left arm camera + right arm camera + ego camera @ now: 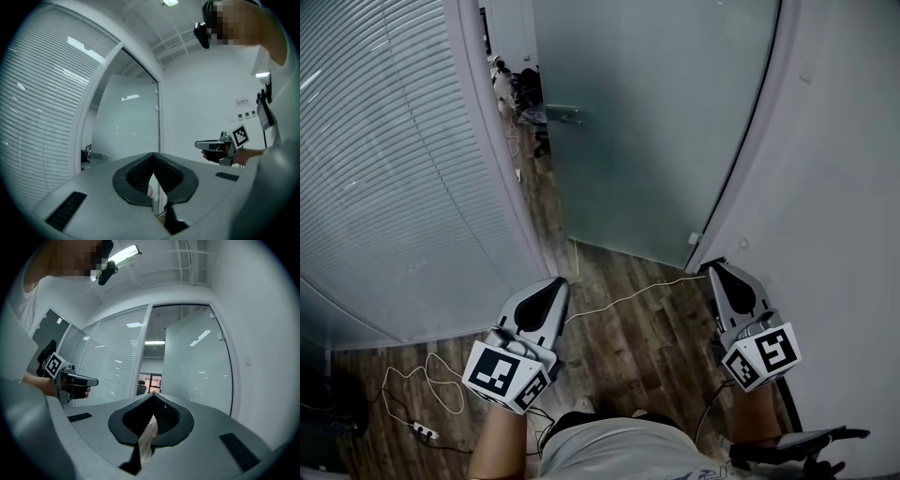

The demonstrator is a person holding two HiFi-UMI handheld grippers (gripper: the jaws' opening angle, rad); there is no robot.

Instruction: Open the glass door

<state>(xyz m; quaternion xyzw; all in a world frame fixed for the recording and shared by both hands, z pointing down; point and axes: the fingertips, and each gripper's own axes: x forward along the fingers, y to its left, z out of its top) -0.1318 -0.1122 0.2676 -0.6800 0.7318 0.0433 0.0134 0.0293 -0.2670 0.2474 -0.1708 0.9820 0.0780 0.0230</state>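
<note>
Glass door ahead, hinged at the right, already swung partly inward.
Nearest: left gripper and right gripper, both clenched on nothing, held level short of the threshold. Just beyond: white cable across the floorboards, likely to catch a foot on stepping in. Farther: handle well apart from both; with tips closed, liable to slide off it, or to shove the pane into clutter behind.
</note>
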